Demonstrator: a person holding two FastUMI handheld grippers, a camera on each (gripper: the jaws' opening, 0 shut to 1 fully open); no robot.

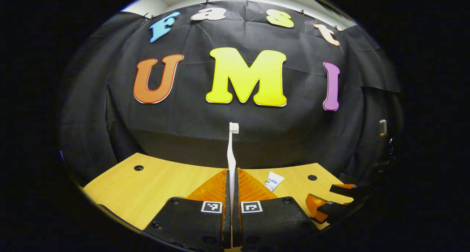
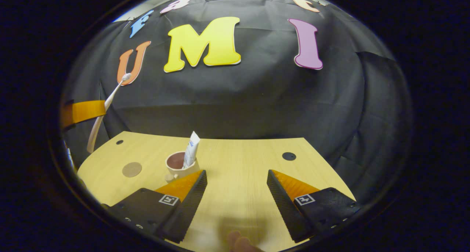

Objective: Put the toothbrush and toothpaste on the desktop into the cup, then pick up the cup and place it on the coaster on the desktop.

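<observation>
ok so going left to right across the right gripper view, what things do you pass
White toothbrush held up in the other gripper at the far left → round brown coaster on the wooden desktop → beige cup with the white toothpaste tube standing in it → small black hole in the desktop.

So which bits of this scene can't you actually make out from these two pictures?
- Cup, right gripper view: the right tongs' finger covers its base.
- Toothpaste, left gripper view: its lower part and the cup sit behind the left tongs.
- Toothbrush handle: the gripped end is hidden between the shut fingers.
- Coaster: too small to tell its material.
- Blurred fingertips at the bottom edge, cut off.
</observation>
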